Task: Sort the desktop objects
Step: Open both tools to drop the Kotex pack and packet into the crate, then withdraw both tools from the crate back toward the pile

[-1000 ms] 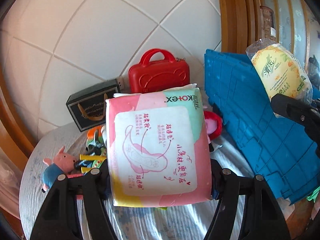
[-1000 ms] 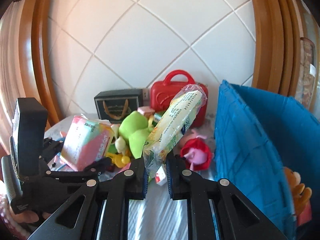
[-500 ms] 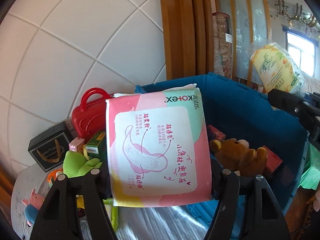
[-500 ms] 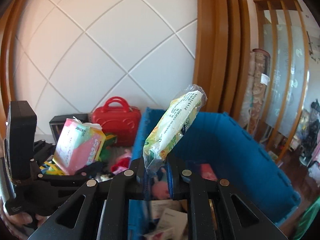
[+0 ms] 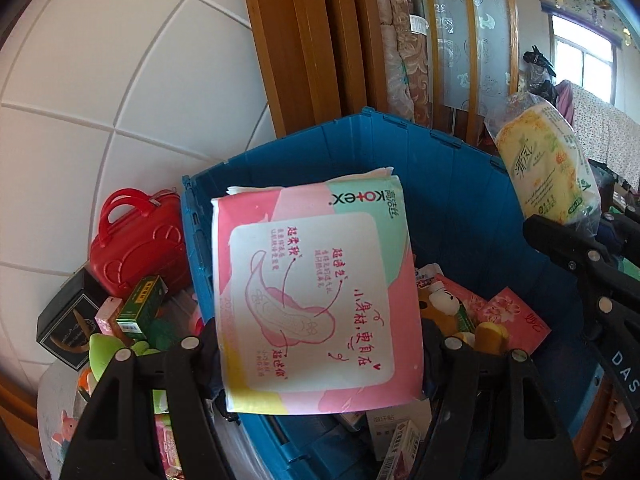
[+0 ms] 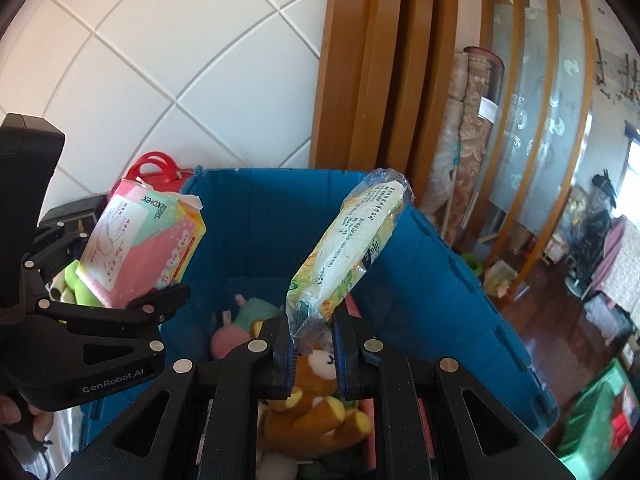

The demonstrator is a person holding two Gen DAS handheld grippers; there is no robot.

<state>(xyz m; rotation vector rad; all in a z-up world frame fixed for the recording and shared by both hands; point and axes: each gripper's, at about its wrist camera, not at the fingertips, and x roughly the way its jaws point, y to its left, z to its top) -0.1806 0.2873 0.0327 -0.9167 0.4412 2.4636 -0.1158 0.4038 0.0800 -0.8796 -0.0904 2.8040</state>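
Bright daylight, sharp focus, fisheye-warped edges

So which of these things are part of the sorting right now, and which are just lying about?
In play:
- pink pad pack, in left gripper
- yellow tissue pack, in right gripper
- blue crate

Lying about:
- red toy case
- black box
- green carton
- rolled rugs

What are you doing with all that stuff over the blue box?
A person is tidying up with two hand-held grippers. The left gripper holds a pink and mint pad packet, and the right gripper pinches a yellow plastic-wrapped tissue pack. Both hang over the blue plastic crate, which already has toys inside.
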